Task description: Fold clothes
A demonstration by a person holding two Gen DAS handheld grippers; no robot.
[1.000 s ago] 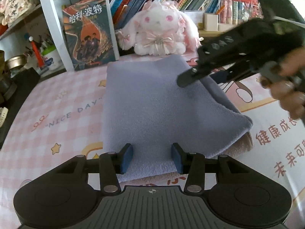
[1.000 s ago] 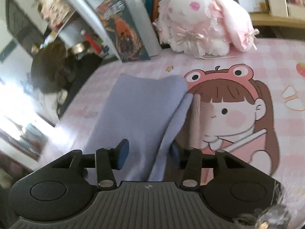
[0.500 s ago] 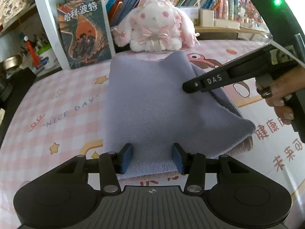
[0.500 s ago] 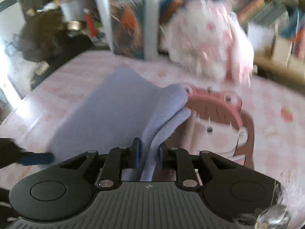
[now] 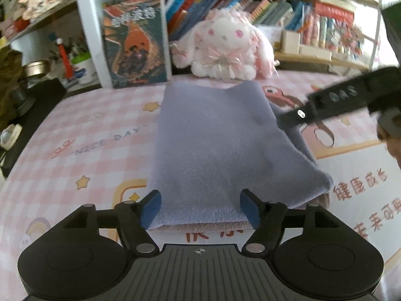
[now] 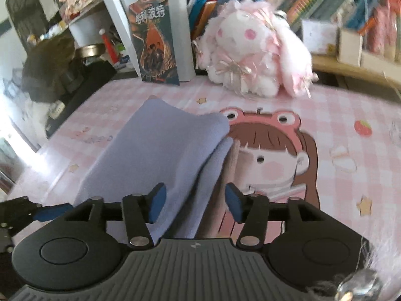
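Lavender cloth (image 5: 220, 145) lying doubled on the pink mat (image 5: 75, 155), a pinkish layer peeking out underneath; folded edge stacked on my R side, prob. so layers sit square. L gripper (image 5: 200, 207) hovering w/ pads apart, cloth's near hem just ahead, btwn pads. R gripper (image 6: 195, 202) also gaping, gripping nothing; folded edge running fwd from btwn its fingers.

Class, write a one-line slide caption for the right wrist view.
Open right gripper straddles the edge of a folded lavender cloth on a pink cartoon mat.
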